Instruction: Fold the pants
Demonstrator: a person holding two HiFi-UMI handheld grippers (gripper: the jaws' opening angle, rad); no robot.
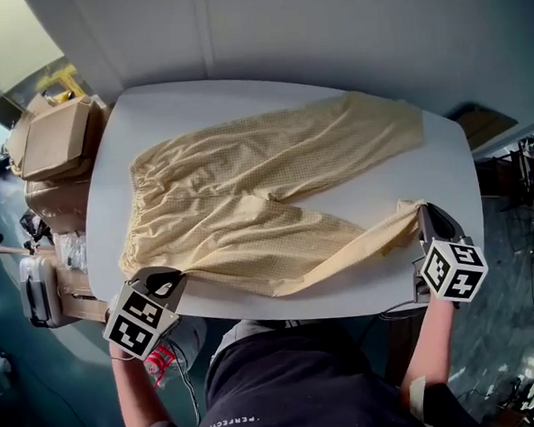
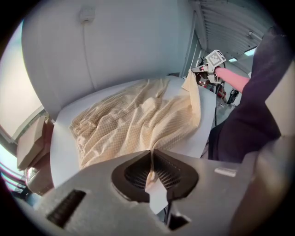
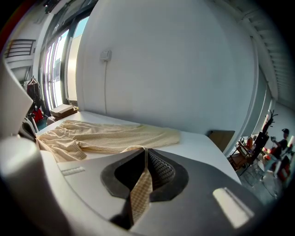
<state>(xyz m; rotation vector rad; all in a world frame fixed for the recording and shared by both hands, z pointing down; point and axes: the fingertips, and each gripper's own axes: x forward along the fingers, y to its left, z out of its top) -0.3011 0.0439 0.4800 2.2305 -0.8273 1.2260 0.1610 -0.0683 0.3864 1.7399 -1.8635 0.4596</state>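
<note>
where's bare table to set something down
Bare tabletop runs along the far edge beyond the pants, at the right end past the upper leg's hem, and in the wedge between the legs. The middle and left are covered; the left tool and right tool grip cloth at the near edge.

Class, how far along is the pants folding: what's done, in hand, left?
Done: pants spread on the table, legs apart. In hand: left gripper shut on the near waistband corner, right gripper on the near leg's cuff. Left: every fold; neither leg overlaps the other.
</note>
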